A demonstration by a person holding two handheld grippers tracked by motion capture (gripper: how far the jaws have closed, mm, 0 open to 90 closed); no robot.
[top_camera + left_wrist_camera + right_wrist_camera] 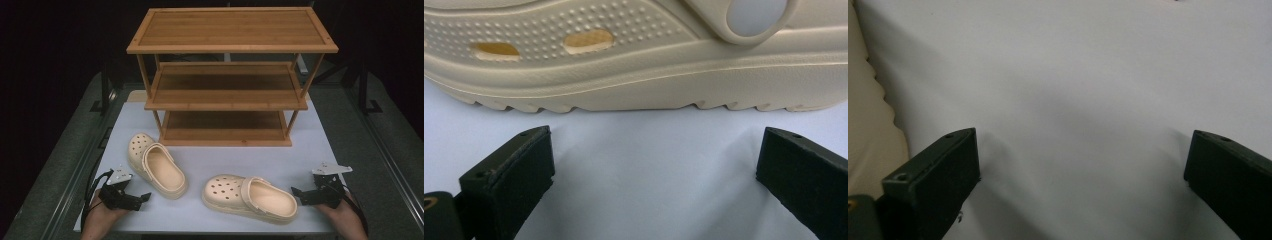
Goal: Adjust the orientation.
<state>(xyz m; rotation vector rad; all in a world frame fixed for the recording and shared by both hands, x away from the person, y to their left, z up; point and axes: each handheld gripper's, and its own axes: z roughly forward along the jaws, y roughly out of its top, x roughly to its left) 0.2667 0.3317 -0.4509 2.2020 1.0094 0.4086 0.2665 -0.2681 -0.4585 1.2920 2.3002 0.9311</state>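
High view: two cream perforated foam clogs, left clog (156, 170) and right clog (248, 197), are lying on the white table (310, 145) before the three-tier wooden rack (227, 75). My left gripper (141, 199) and right gripper (296, 193) are flanking them, jaws spread, holding nothing.

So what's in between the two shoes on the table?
Nothing. In the high view, the left shoe and the right shoe lie apart, with bare white table between them.
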